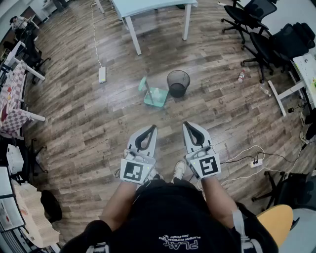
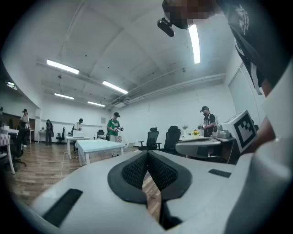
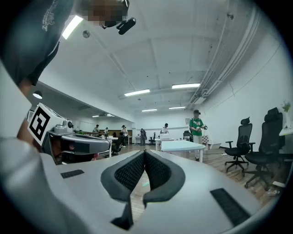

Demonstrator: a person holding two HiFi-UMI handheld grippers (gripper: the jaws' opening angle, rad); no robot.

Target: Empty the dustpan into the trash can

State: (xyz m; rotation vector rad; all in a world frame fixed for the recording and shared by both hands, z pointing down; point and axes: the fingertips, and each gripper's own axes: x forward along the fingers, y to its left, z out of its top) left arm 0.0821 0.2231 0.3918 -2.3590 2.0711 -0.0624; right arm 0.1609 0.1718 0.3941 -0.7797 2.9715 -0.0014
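Note:
A green dustpan (image 1: pixel 154 94) with something white in it lies on the wooden floor ahead. A black mesh trash can (image 1: pixel 178 83) stands upright just to its right. Both are some way beyond my grippers. My left gripper (image 1: pixel 150 129) and right gripper (image 1: pixel 189 126) are held level side by side in front of the person's body, pointing toward them. In the left gripper view the left gripper (image 2: pixel 147 155) has its pads together with nothing between them. The right gripper (image 3: pixel 144 154) is likewise shut and empty.
A pale blue table (image 1: pixel 148 10) stands beyond the trash can. A white power strip (image 1: pixel 102 74) with its cable lies to the left. Office chairs (image 1: pixel 256 29) and a bottle (image 1: pixel 241 75) are at the right, floor cables (image 1: pixel 252 160) nearer right. Several people stand in the room.

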